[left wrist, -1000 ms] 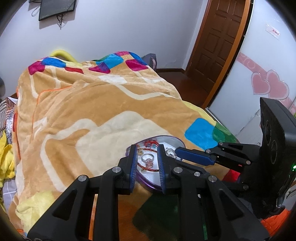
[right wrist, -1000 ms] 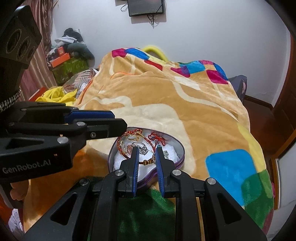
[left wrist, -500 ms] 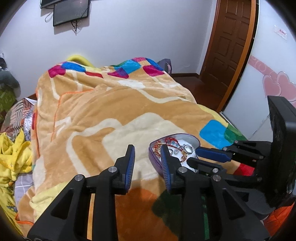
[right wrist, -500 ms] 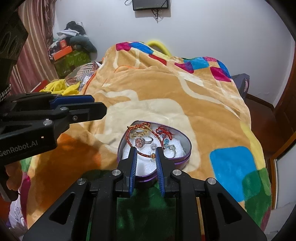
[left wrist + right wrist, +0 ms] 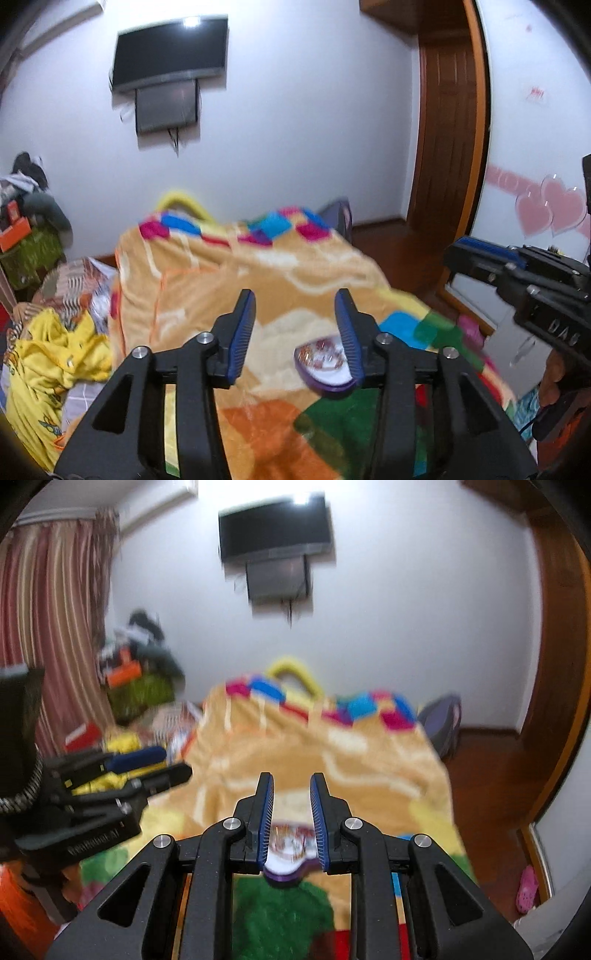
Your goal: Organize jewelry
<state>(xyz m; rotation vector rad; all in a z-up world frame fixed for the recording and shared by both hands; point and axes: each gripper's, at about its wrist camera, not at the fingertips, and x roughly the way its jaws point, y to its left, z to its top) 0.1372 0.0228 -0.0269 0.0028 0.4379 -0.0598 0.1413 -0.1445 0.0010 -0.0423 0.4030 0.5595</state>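
As both grippers rose, the tin (image 5: 325,363) shrank below, left jaws opening.

Blurred by motion in both views. Purple heart-shaped tin (image 5: 325,369) partly hidden behind the left gripper (image 5: 294,328)'s right finger; jewelry (image 5: 291,837) inside smeared to red and gold flecks, pieces not tellable apart. Tin's sides covered in the right wrist view by the right gripper (image 5: 291,812)'s fingers. Both gripper bodies cut off at the bottom edge. Lettering on the neighbouring gripper unreadable.
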